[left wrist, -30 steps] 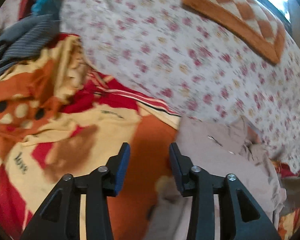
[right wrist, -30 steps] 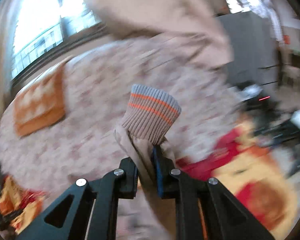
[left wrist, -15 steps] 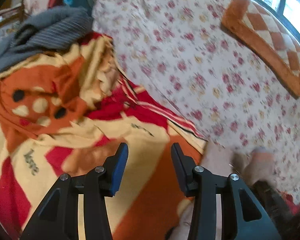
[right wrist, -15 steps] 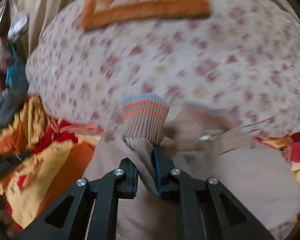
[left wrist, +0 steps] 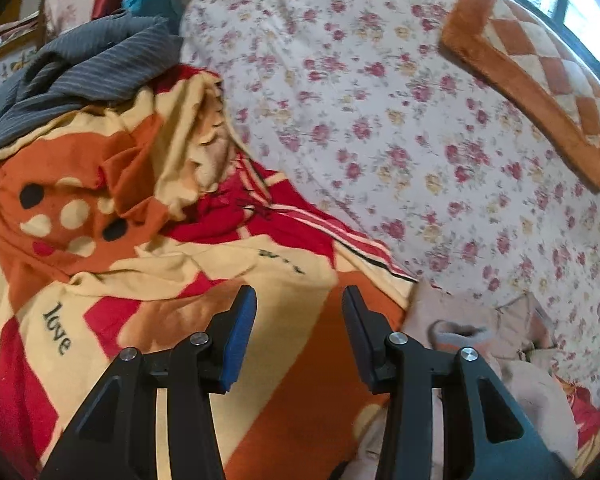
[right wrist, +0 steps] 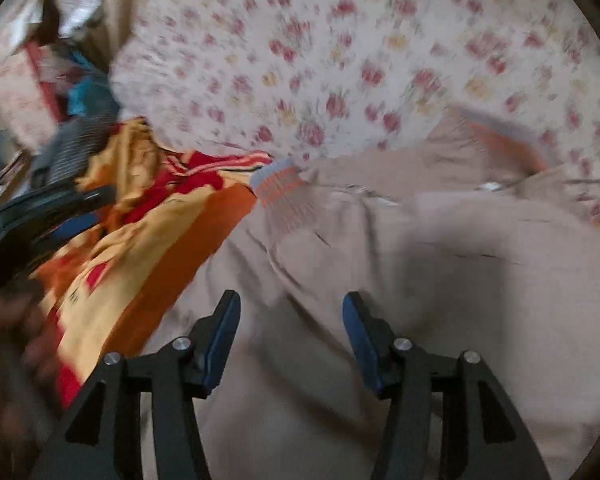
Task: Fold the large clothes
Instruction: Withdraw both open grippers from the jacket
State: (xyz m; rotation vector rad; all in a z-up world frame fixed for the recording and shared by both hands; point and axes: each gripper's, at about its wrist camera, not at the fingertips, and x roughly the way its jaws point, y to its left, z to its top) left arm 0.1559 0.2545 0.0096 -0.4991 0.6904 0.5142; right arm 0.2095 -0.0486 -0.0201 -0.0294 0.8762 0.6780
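The beige jacket [right wrist: 440, 264] lies crumpled on the bed, across the orange blanket [left wrist: 284, 396] and the floral quilt [left wrist: 400, 120]. Right claw [right wrist: 291, 332] gapes wide over it, empty. Left claw [left wrist: 299, 320] is likewise wide and empty. Judgement: no fold made yet; folding barely begun.

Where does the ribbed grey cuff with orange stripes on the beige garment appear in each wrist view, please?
Left wrist view: the ribbed grey cuff with orange stripes sits low and right of centre, just beyond the left gripper's right finger.
Right wrist view: the cuff lies near the centre, slightly left, blurred, beyond the open right gripper.
Shared landmark: the white floral bedsheet behind the cuff.
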